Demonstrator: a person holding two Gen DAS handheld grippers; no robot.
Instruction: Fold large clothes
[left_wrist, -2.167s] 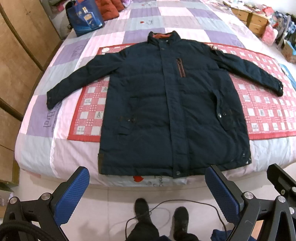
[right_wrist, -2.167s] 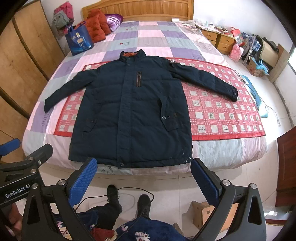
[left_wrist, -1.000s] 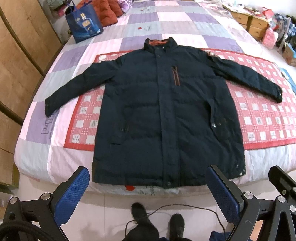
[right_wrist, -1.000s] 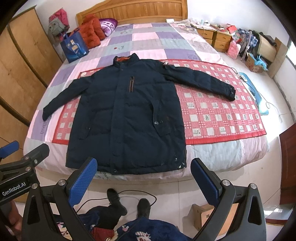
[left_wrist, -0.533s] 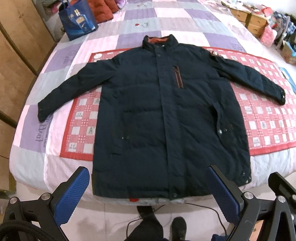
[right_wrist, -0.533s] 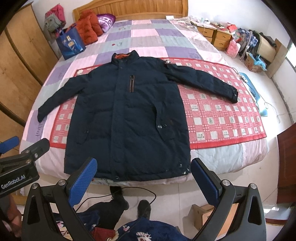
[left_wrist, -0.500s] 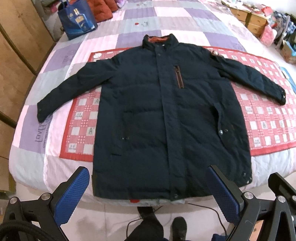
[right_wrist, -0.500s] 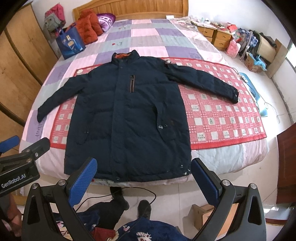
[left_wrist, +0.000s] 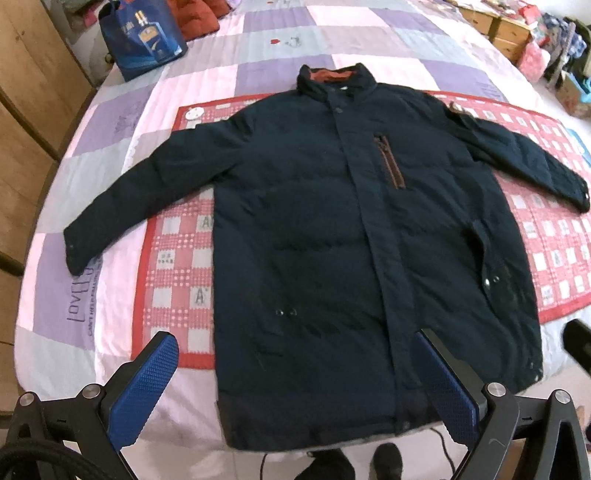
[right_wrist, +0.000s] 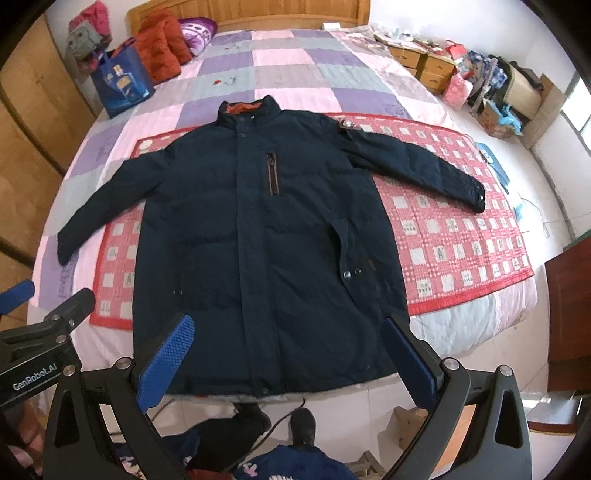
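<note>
The navy jacket (left_wrist: 332, 240) lies flat mid-frame, sleeves spread, hem at the bed's (left_wrist: 74, 332) lower edge. Left gripper (left_wrist: 299, 387) and right gripper (right_wrist: 291, 358) hover at frame bottom, jaws apart, empty.

Navy padded jacket (left_wrist: 314, 236) flat, front up, zipped, sleeves spread, collar far, hem at near bed edge.

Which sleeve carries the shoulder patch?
The sleeve running to the image-right across the red checked mat has the patch at its shoulder; the other sleeve is plain.
</note>
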